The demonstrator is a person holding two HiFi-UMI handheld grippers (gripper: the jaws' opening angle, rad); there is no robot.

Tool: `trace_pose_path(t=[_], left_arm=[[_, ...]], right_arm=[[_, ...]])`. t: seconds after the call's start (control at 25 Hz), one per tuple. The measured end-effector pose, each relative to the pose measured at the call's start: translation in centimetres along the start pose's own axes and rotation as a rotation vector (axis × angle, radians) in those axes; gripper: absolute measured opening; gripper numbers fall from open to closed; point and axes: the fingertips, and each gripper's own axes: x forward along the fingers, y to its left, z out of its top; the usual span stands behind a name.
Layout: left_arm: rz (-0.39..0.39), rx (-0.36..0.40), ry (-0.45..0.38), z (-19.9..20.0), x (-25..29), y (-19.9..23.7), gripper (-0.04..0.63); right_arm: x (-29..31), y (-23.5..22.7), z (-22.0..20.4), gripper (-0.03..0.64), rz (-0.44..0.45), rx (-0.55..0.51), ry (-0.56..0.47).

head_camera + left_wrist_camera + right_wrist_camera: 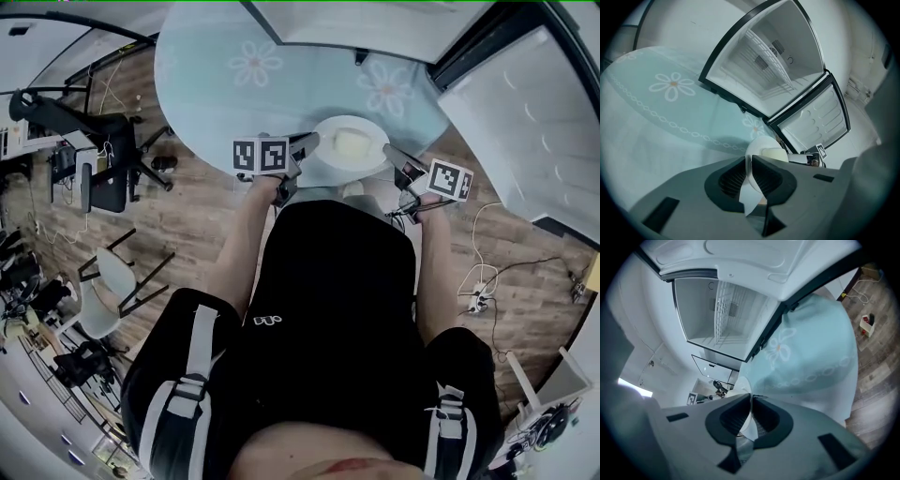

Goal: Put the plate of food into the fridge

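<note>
- Presently both forearms reach forward and slightly inward from the torso, one gripper at each side of the plate [352,168].
- Left gripper [750,161]: fingers [769,176] nearly together, pinching the plate's left rim edge-on between the pads.
- Right gripper [751,399]: fingers [727,420] likewise closed down on the thin right rim, so the plate is gripped from both sides.
- Marker cubes face up toward the head camera, on either side of the plate.
- Plate is white and round, with a pale mound of food [352,142] in the middle. It is level, at the near edge of the tabletop [234,89], just in front of the person. Cannot tell whether it rests on the cloth or is held just clear.
- Tabletop is round, under a light blue cloth with white flower print.
- Fridge [776,51] stands at the far side of the tabletop, well apart from the plate. Its interior is white with a wire shelf [757,58], and the fridge door [820,117] is swung wide open.
- Floor [206,220] is wood plank. A black office chair [108,159] and a white chair [108,281] stand off to the left, and a power strip [480,298] with its cable lies at right.
</note>
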Motion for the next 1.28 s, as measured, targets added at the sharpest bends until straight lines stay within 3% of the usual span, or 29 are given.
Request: trace_pose_path(t=[0.56,0.88,1.28], left_arm=[[0.031,-0.028,-0.095,7.1,0.4,4.1,0.057],[0.035,-0.009,-0.166,11.9,1.7,5.0,0.061],[0.121,0.024,-0.21,17.0,2.8,5.9,0.067]], right_arm=[[5.8,2.3,6.9,0.018,-0.068,-0.161,0.079],[7.7,2.7,11.4,0.021,-0.149,-0.232,0.011],[9.7,2.5,16.4,0.027,-0.244,-0.235,-0.07]])
